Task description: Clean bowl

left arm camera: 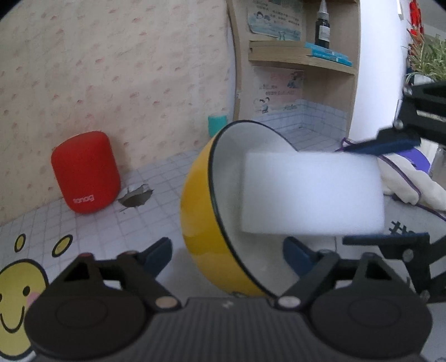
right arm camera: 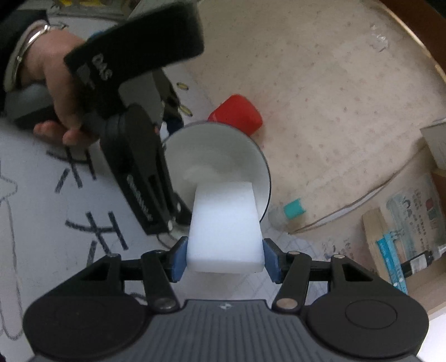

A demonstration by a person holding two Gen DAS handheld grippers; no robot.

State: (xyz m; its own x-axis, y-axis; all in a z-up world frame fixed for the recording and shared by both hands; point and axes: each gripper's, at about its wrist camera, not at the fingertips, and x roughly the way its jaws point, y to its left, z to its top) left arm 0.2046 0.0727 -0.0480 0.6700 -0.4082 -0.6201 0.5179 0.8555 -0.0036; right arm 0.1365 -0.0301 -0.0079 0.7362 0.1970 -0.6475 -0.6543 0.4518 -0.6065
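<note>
Right gripper (right arm camera: 224,260) is clamping a white sponge block (right arm camera: 225,228) between its blue pads, sponge sticking forward with its far end reaching into the mouth of the bowl (right arm camera: 220,150). The bowl, yellow outside (left arm camera: 200,222) and white inside with a dark rim, is sitting tipped on its side, opening facing the right gripper, over a tiled-pattern table covering (left arm camera: 111,222). From the left wrist view the sponge (left arm camera: 312,192) is crossing in front of the bowl's opening, right gripper's fingers (left arm camera: 390,142) coming in from the right edge. Left gripper (left arm camera: 228,256) is straddling the bowl's lower part; jaws are standing apart, left pad clear of the yellow wall, right pad low by the rim, contact there I cannot tell. A person's hand (right arm camera: 55,83) is gripping the left gripper's handle, bracelet on the wrist. Red cylindrical speaker (left arm camera: 86,172) is standing behind the bowl to the left near the wallpapered wall, teal-capped container (left arm camera: 217,125) just behind the bowl. White cloth with purple trim (left arm camera: 409,183) is lying to the right. Shelf with books and a dark bottle (left arm camera: 322,25) is sitting in the back.
</note>
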